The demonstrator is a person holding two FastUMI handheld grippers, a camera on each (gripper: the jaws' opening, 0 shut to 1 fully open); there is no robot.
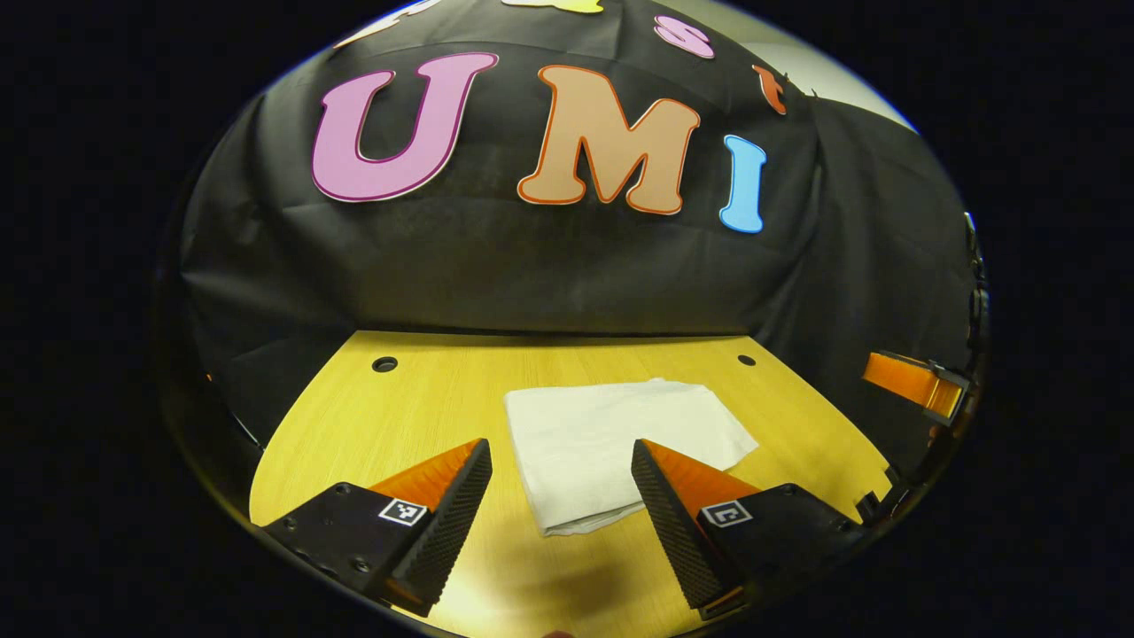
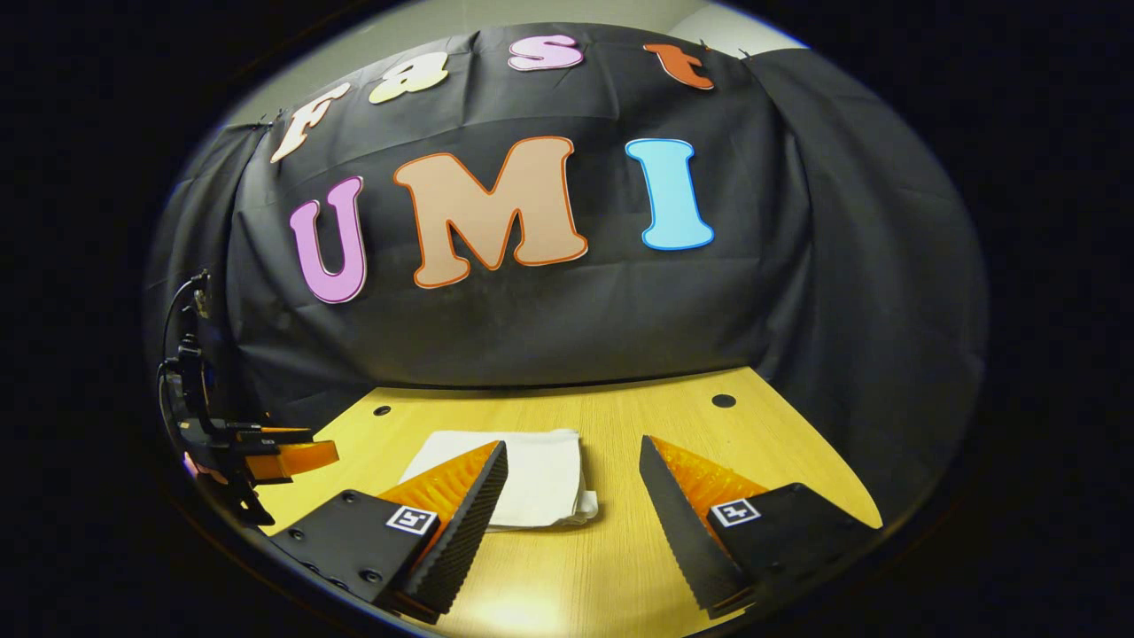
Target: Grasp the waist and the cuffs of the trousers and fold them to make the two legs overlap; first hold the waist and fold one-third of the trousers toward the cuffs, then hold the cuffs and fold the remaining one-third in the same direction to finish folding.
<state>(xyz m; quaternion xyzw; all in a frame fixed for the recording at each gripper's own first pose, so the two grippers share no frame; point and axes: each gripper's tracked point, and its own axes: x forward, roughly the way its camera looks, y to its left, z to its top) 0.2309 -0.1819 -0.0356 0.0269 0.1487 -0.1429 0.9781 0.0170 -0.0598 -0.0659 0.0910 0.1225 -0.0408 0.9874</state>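
White cloth: trousers (image 1: 611, 447) lying as a compact folded bundle on the wooden table (image 1: 390, 425), stacked layers showing along the near edge.
Place: sitting mid-table, well short of the black booth wall, between the two small holes (image 1: 384, 364) near the table's far edge.
Left gripper (image 1: 560, 478): hovering just short of the bundle's near edge, jaws spread wide, nothing between them.
Right gripper (image 2: 571, 483): hanging above the table with the bundle's right edge ahead between the fingers, jaws likewise spread apart and gripping nothing.
Other tool: seen off to the side in each view, clear of the cloth.
Stage: looking finished or all but finished, judging by the tidy rectangle; possibly only squaring up left.
Doing it well: keeping both jaws apart and off the cloth, backing straight away from the bundle so no fingertip is catching the top layer.
If tidying: pressing lightly on top of the bundle rather than pinching a single layer, nudging loose corners inward toward its middle.
Risk: snagging the ragged near edge (image 1: 589, 523) and dragging the stack open.
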